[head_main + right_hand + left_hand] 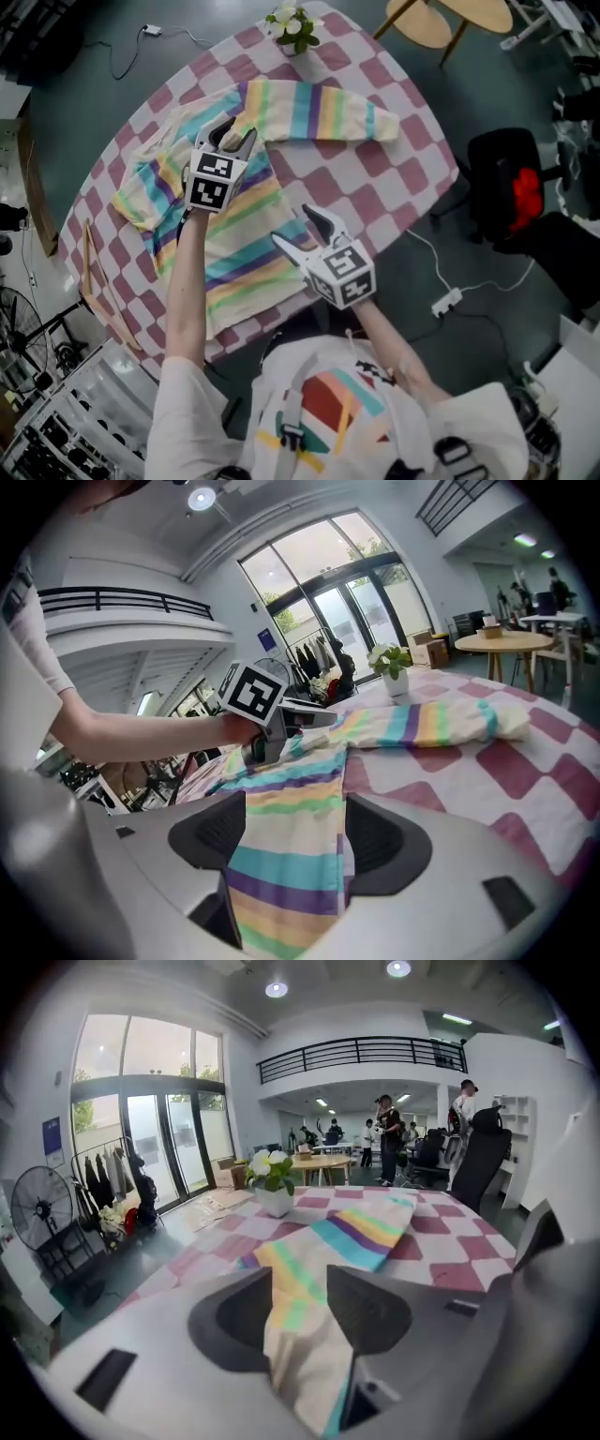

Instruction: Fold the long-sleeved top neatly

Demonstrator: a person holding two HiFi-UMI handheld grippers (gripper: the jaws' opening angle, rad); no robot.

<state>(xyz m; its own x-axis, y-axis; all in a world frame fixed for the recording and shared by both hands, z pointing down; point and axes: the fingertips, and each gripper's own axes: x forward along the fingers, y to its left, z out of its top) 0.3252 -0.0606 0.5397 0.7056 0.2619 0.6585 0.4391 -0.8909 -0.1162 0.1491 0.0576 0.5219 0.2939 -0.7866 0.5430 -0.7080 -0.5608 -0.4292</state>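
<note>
Top (248,234) is laid flat on the worktop (394,187), one sleeve (319,111) stretched toward 1 o'clock. The left hand-held gripper (234,134) is held spread, with cloth between the jaws but not pinched. The right hand-held gripper (298,227) is held spread above the hem. Risk: if one layer alone is caught, the body may be dragged askew.

Evenly bright indoor light; fisheye edges dark, warped.

The long-sleeved top (246,239), with pastel stripes in yellow, teal, purple and cream, lies spread on the checked table (380,178). One sleeve (319,112) stretches sideways over the table's far part.
</note>
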